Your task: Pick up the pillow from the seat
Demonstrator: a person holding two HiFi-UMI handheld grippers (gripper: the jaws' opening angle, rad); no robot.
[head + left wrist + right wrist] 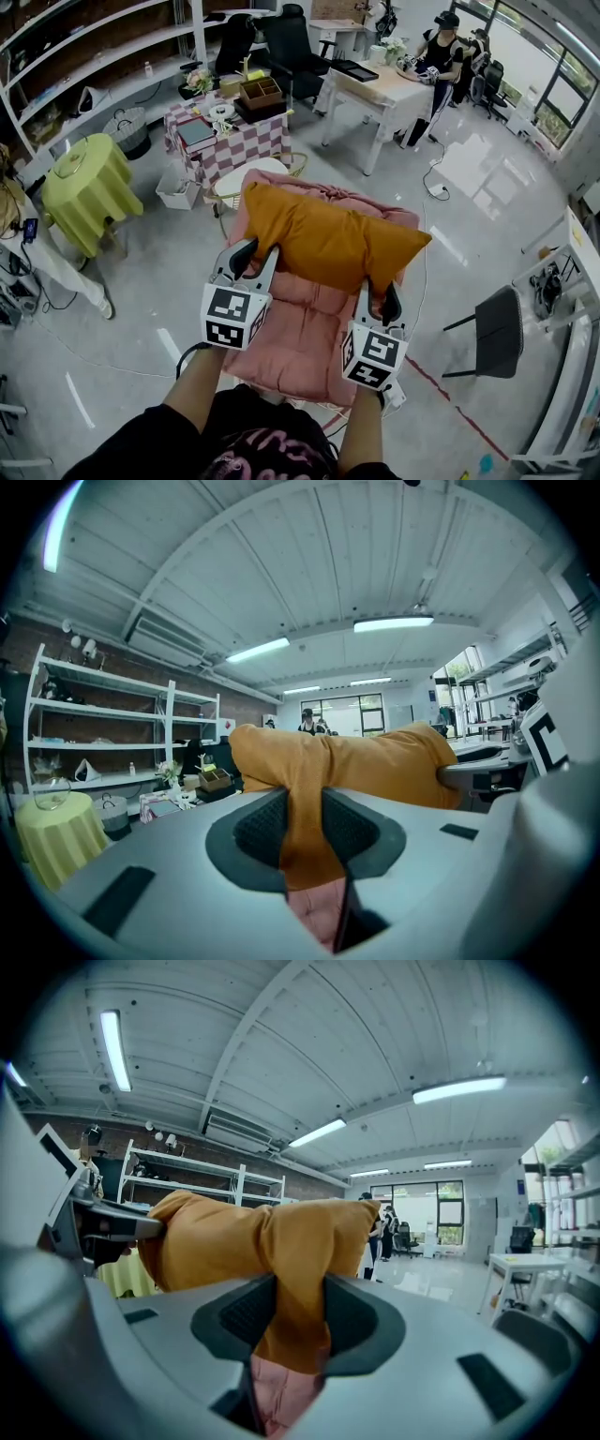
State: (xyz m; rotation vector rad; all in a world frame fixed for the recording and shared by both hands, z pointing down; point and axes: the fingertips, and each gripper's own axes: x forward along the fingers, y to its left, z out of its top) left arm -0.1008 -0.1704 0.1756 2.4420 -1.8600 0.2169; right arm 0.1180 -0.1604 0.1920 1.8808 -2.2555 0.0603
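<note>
Floor (469,178): was glossy grey, with a red line (459,408) across it. Shelving (94,52): white, stood against a brick wall (187,1138). Round table (89,187): wore a yellow-green cloth. Second table (239,141): pink check cloth, cluttered. White table (384,94): stood near the windows (562,94). Black chair (497,333): stood apart. Ceiling (309,555): white, ribbed; strip lights (394,623) were lit.

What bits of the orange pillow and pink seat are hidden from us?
- Head view: the pillow covers the far part of the pink seat.
- Head view: the pillow's underside faces away from the camera.
- Left and right gripper views: the left tool and right tool block nearly all the seat.
</note>
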